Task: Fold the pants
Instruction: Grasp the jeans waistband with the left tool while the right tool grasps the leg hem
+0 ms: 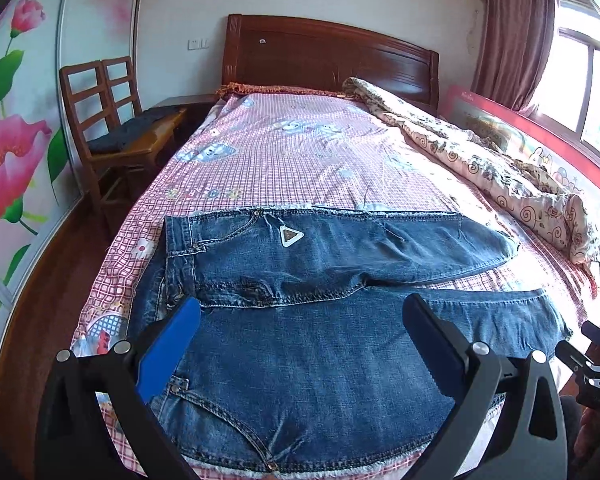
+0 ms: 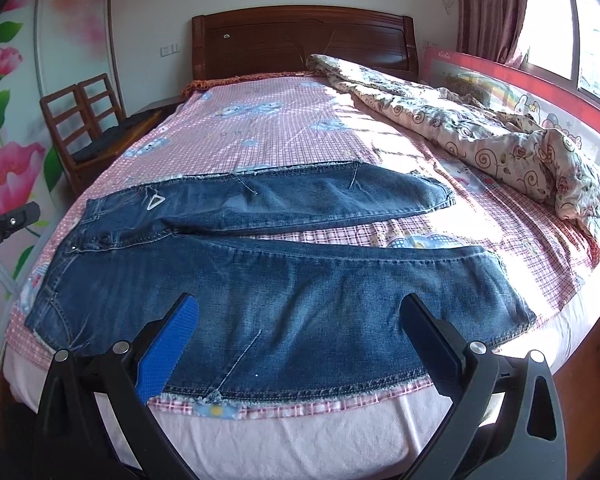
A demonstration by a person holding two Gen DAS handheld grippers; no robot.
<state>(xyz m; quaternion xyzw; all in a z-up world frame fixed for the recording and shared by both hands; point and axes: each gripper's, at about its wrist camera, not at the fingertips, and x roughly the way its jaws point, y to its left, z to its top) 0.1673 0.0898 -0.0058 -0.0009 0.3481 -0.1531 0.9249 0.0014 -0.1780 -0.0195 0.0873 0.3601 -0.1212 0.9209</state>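
Note:
A pair of dark blue jeans [image 1: 308, 352] lies flat across the foot of the bed, waist to the left, both legs spread apart and pointing right. It also shows in the right wrist view [image 2: 268, 280]. My left gripper [image 1: 302, 320] is open and empty, hovering over the waist and thigh of the near leg. My right gripper [image 2: 300, 320] is open and empty, hovering over the near leg by the bed's front edge. The right gripper shows at the right edge of the left wrist view [image 1: 596, 364]. The left gripper shows at the left edge of the right wrist view [image 2: 8, 224].
The bed [image 2: 260, 128] has a pink checked sheet. A crumpled floral quilt [image 2: 480, 136] lies along the right side by a red bed rail [image 2: 540, 80]. Two wooden chairs [image 1: 112, 120] stand left of the bed. A wooden headboard [image 1: 324, 56] is at the far end.

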